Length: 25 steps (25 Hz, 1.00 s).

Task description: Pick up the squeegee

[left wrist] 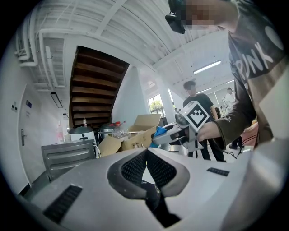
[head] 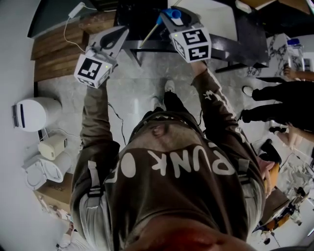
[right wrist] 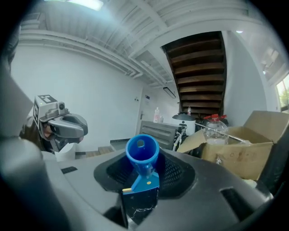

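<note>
The squeegee is blue, and its round hollow handle end points at the camera in the right gripper view. My right gripper is shut on it, held up level in the air. From the head view, the right gripper holds the blue part, and a pale strip of the squeegee slants down to the left. The left gripper view shows the right gripper with the blue squeegee at its tip. My left gripper has its pads together with nothing between them. It hovers to the left.
An open cardboard box and a clear bottle stand ahead, beside a grey metal cabinet and dark wooden stairs. A dark table lies ahead. A white appliance sits at the left. People stand at the right.
</note>
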Each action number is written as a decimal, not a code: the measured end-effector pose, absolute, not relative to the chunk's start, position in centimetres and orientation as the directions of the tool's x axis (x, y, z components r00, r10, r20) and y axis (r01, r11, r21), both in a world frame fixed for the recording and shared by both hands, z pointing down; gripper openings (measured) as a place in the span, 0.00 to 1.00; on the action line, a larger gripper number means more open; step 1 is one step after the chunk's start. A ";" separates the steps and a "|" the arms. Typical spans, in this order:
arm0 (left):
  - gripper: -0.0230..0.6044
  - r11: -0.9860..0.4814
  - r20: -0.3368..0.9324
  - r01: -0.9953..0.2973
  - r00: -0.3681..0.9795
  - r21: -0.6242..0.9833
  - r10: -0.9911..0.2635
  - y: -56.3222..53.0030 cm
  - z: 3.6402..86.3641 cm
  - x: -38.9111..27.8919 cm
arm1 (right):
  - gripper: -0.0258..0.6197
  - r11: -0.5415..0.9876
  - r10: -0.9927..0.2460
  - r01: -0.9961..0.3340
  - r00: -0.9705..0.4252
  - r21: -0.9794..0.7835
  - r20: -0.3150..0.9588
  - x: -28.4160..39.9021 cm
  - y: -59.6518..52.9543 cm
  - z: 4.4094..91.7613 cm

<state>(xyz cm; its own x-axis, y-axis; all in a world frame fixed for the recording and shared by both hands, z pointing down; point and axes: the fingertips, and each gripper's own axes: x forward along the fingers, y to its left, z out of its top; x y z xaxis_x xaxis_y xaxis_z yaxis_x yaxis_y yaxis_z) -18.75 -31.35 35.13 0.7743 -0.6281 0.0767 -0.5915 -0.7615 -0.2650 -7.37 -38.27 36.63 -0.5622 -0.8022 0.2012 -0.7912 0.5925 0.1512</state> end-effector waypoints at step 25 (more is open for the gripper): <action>0.04 -0.744 0.064 -0.603 0.763 -0.288 -0.644 -26.9 29.3 -12.5 | 0.28 0.756 -0.637 -0.618 -0.771 0.216 0.026 -2.5 -26.8 28.3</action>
<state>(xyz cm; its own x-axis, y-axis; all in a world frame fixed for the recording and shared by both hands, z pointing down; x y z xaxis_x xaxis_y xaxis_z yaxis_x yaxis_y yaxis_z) -12.47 -26.91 29.26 0.7626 -0.6437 0.0638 -0.6034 -0.7435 -0.2882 -2.48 -26.82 28.27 -0.7705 -0.6369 0.0259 -0.6177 0.7561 0.2163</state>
